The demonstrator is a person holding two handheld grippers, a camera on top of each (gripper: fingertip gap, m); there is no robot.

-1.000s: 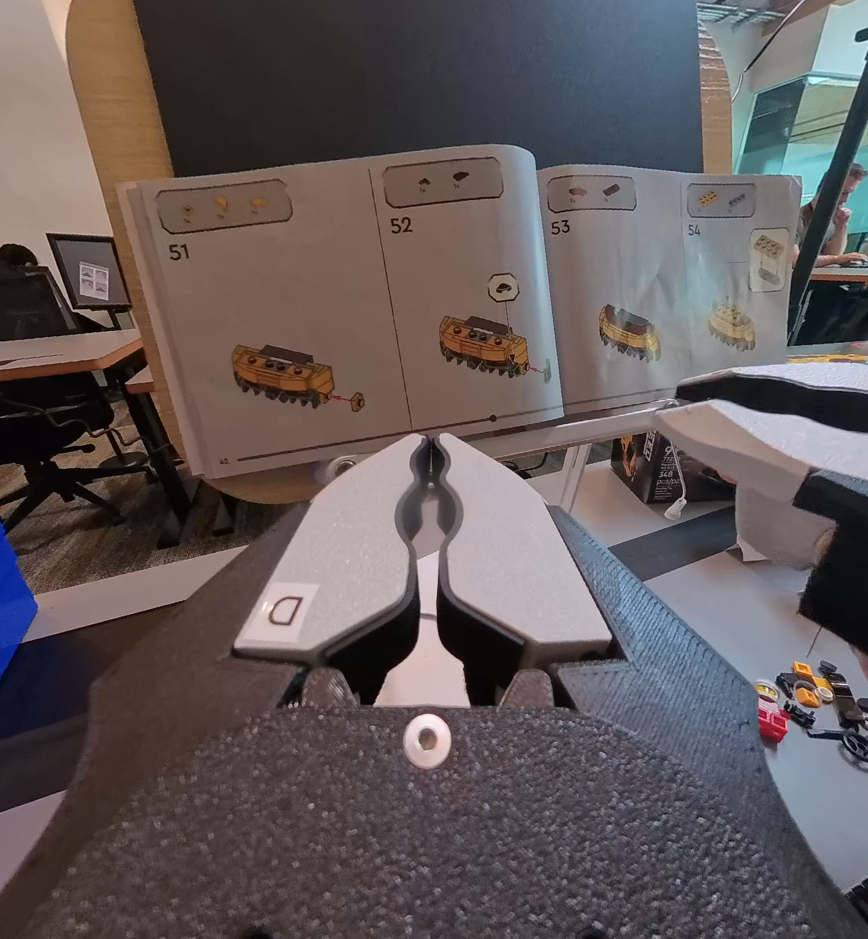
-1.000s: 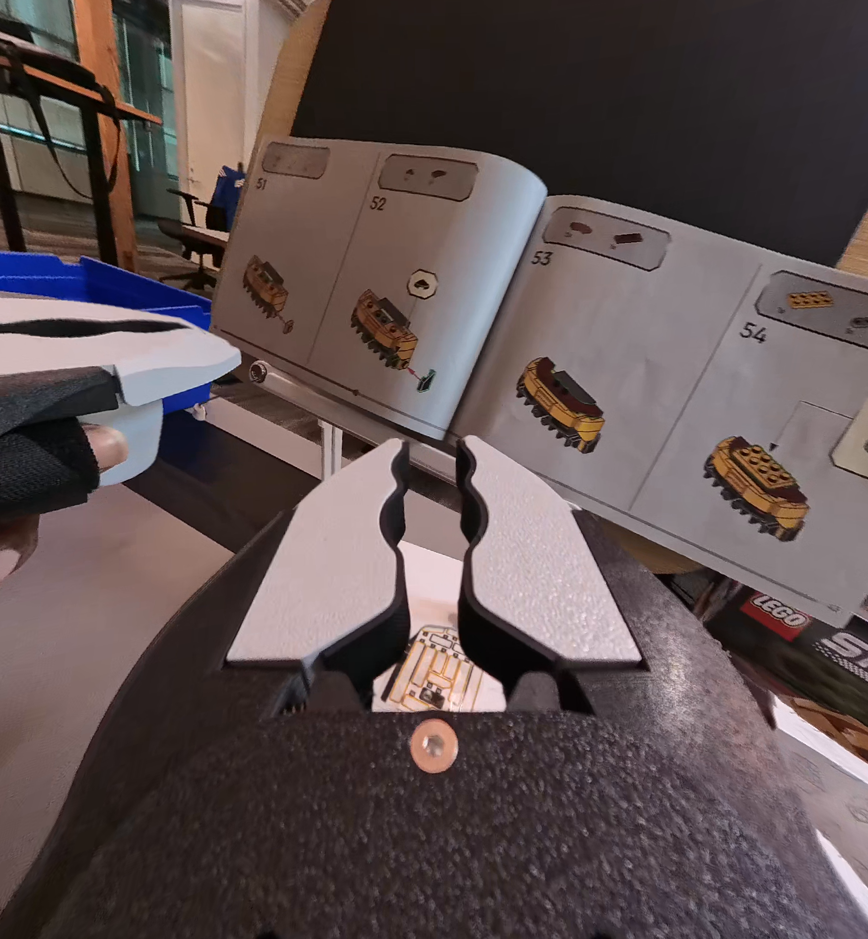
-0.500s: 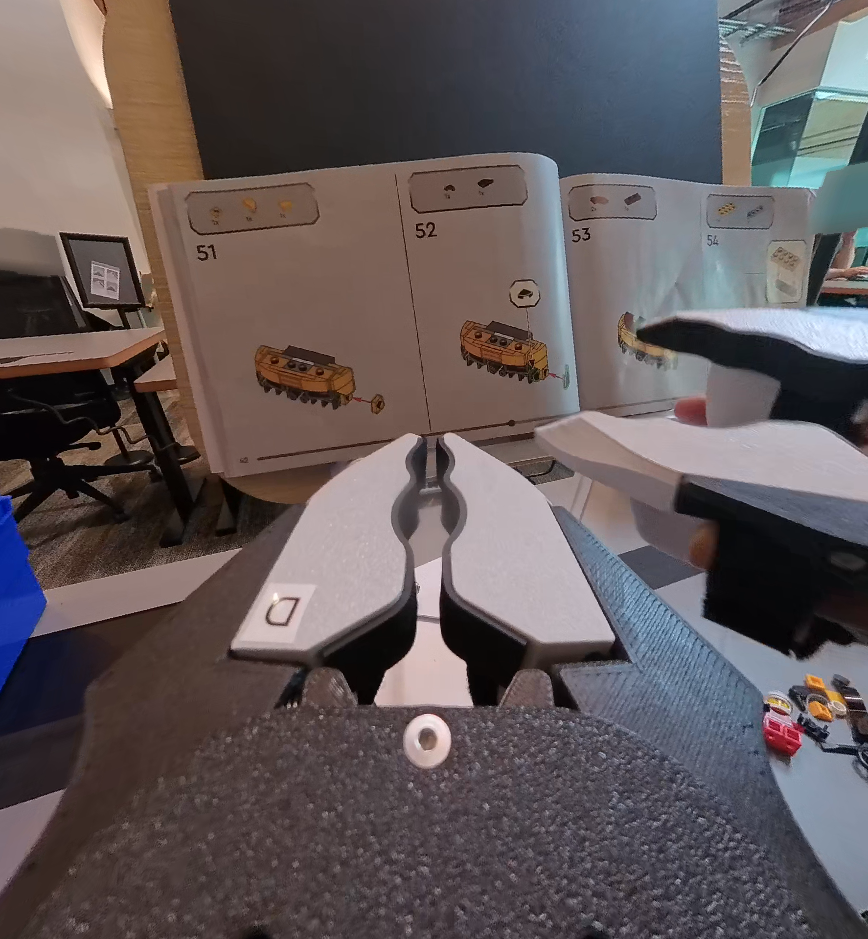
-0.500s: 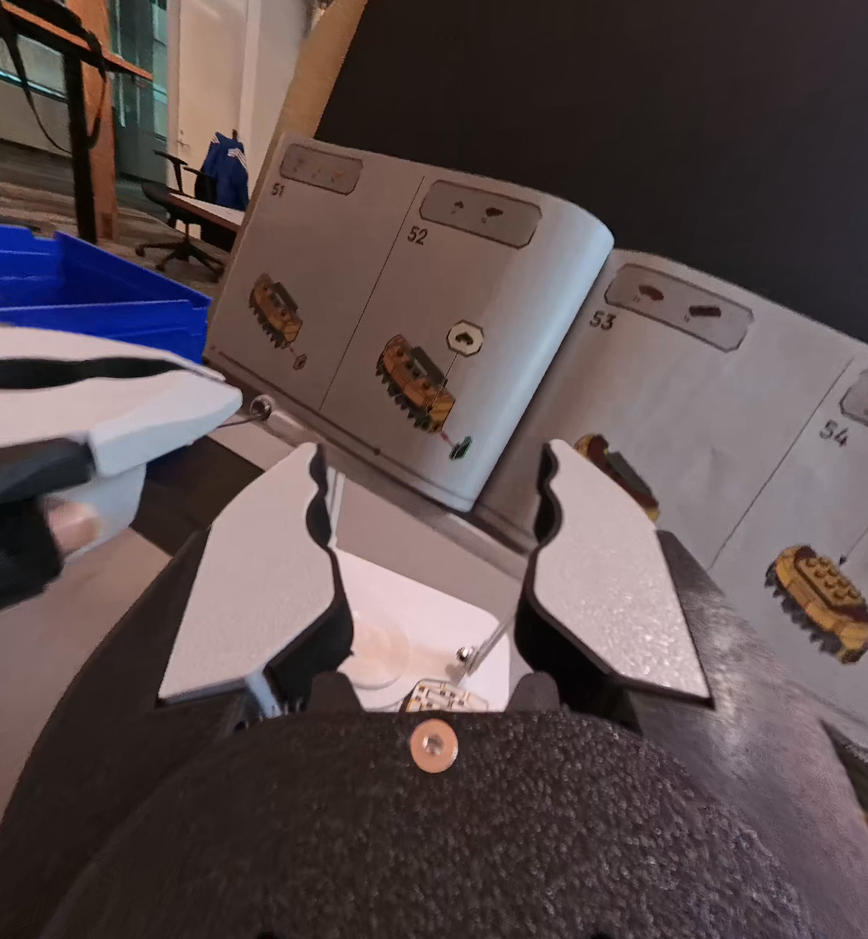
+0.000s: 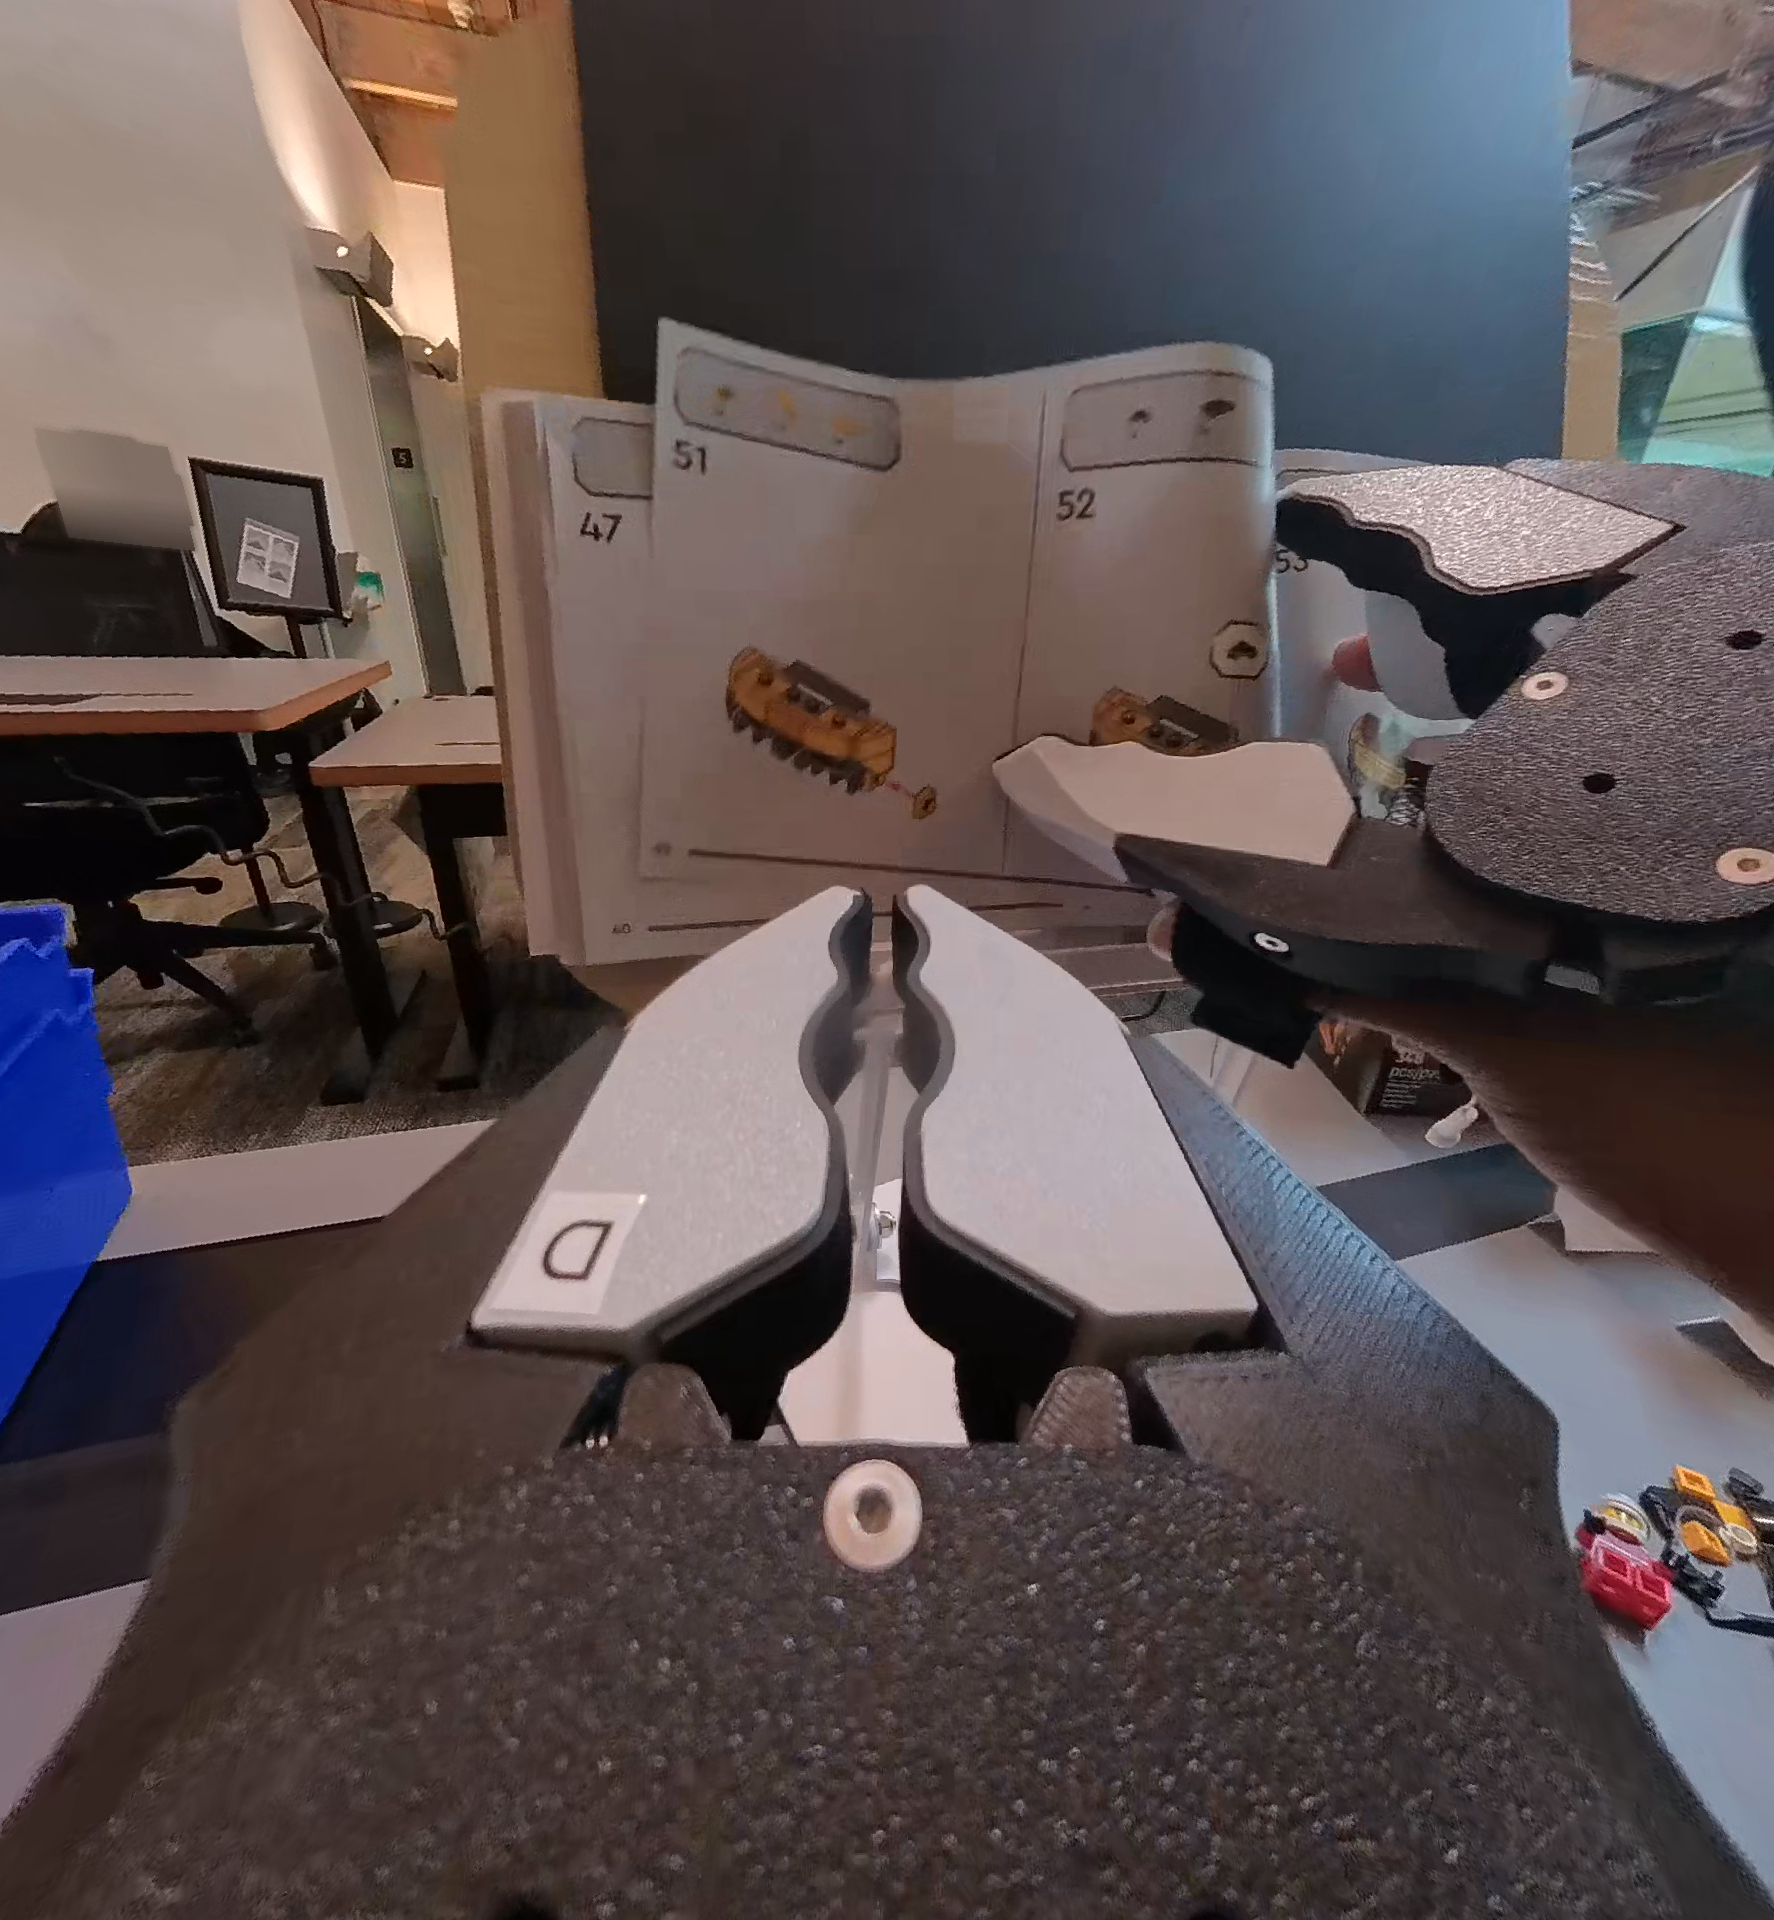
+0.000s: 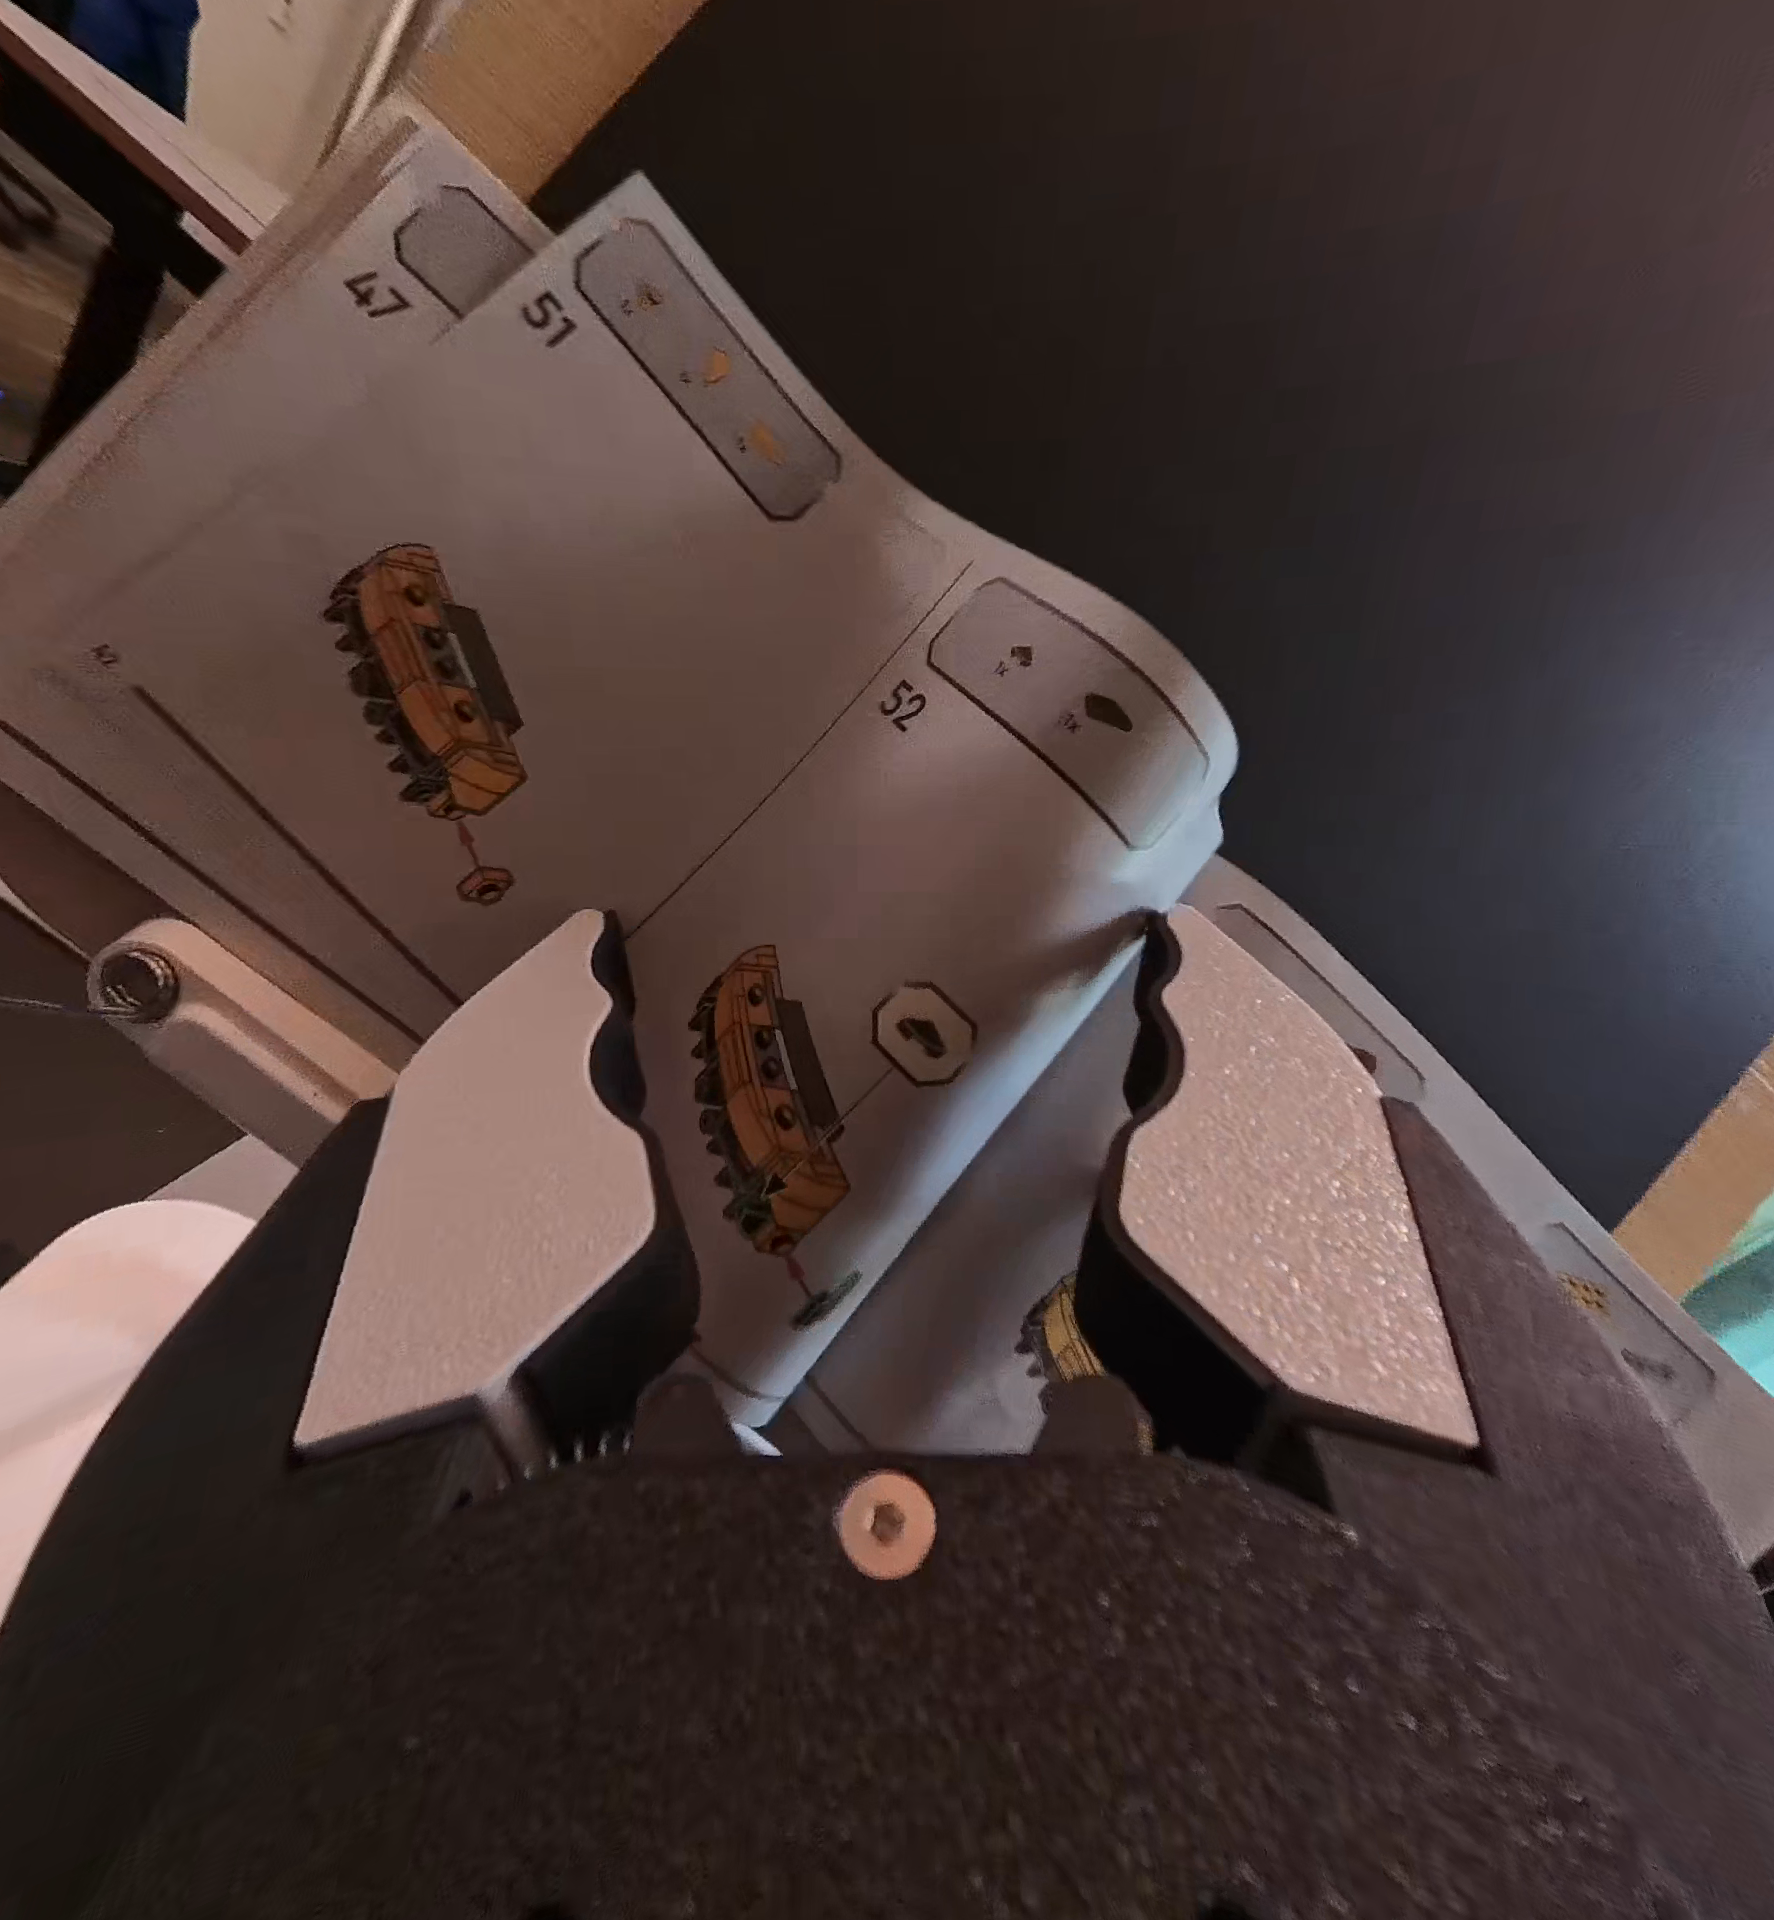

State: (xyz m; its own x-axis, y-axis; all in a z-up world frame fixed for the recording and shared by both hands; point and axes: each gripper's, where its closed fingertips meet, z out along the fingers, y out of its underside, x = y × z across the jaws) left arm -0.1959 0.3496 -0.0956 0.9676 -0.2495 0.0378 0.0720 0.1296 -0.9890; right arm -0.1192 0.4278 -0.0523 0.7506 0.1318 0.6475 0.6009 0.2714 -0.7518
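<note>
Blue bin (image 5: pixel 10 1143) left; right claw (image 6: pixel 878 935) wide around booklet page (image 6: pixel 914 831).

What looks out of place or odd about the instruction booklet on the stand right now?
The open grey instruction booklet is not lying flat: its left-hand page bulges forward in a curl and stands off the stack of pages behind it. The wide-open right gripper straddles that curl at the spine, pads apart. Nothing looks torn.

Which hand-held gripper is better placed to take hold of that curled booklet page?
Probably the right hand-held gripper: it is open with the curled page of the booklet between its fingers. The left hand-held gripper is shut, below and short of the booklet.
</note>
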